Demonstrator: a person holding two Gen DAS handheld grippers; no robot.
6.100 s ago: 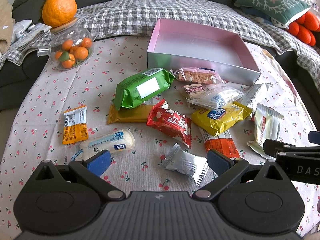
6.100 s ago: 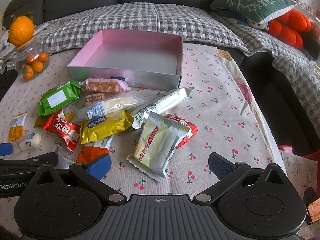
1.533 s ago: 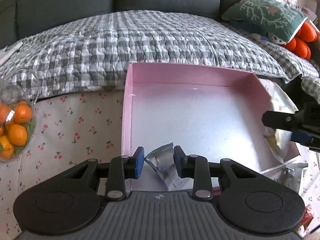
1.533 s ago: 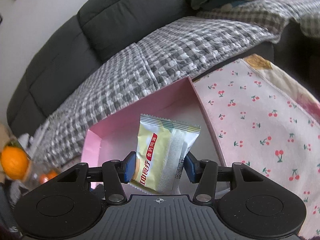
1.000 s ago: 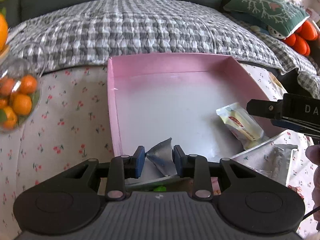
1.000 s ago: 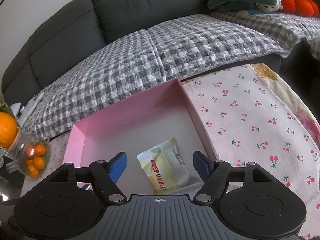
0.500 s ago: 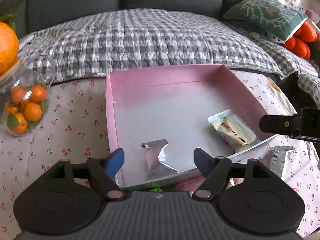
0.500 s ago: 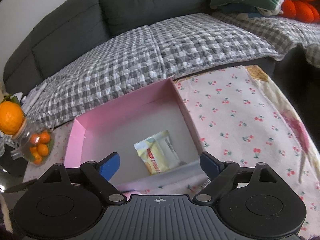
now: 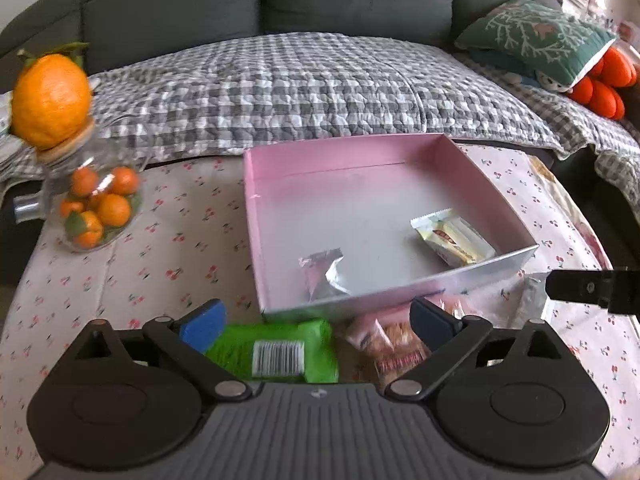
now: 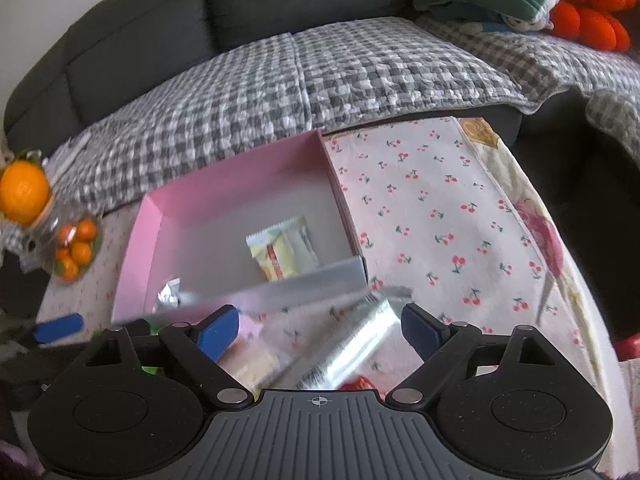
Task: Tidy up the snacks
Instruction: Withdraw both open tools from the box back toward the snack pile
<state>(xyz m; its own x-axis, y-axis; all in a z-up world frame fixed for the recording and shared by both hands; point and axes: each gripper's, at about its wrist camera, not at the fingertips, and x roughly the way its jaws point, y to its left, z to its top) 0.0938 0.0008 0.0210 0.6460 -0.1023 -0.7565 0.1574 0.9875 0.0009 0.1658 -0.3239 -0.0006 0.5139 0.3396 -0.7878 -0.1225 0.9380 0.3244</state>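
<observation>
The pink box (image 9: 472, 168) holds a silver foil snack (image 9: 324, 272) at its near left and a cream-yellow snack packet (image 9: 452, 236) at its near right. Both show in the right wrist view, the foil snack (image 10: 170, 292) and the packet (image 10: 284, 252) inside the box (image 10: 224, 196). My left gripper (image 9: 316, 322) is open and empty above a green packet (image 9: 276, 350) and a pink nut packet (image 9: 384, 340). My right gripper (image 10: 320, 328) is open and empty above a long silver-white packet (image 10: 352, 340).
A glass jar of small oranges (image 9: 96, 208) with a big orange on its lid (image 9: 50, 96) stands at the table's left. A sofa with a checked blanket (image 9: 320, 92) lies behind the table. The cherry-print cloth (image 10: 440, 208) covers the table right of the box.
Both grippers have drawn back from the box toward the near side of the table. The foil snack and the cream packet stay in the box, and loose packets now show between the fingers.
</observation>
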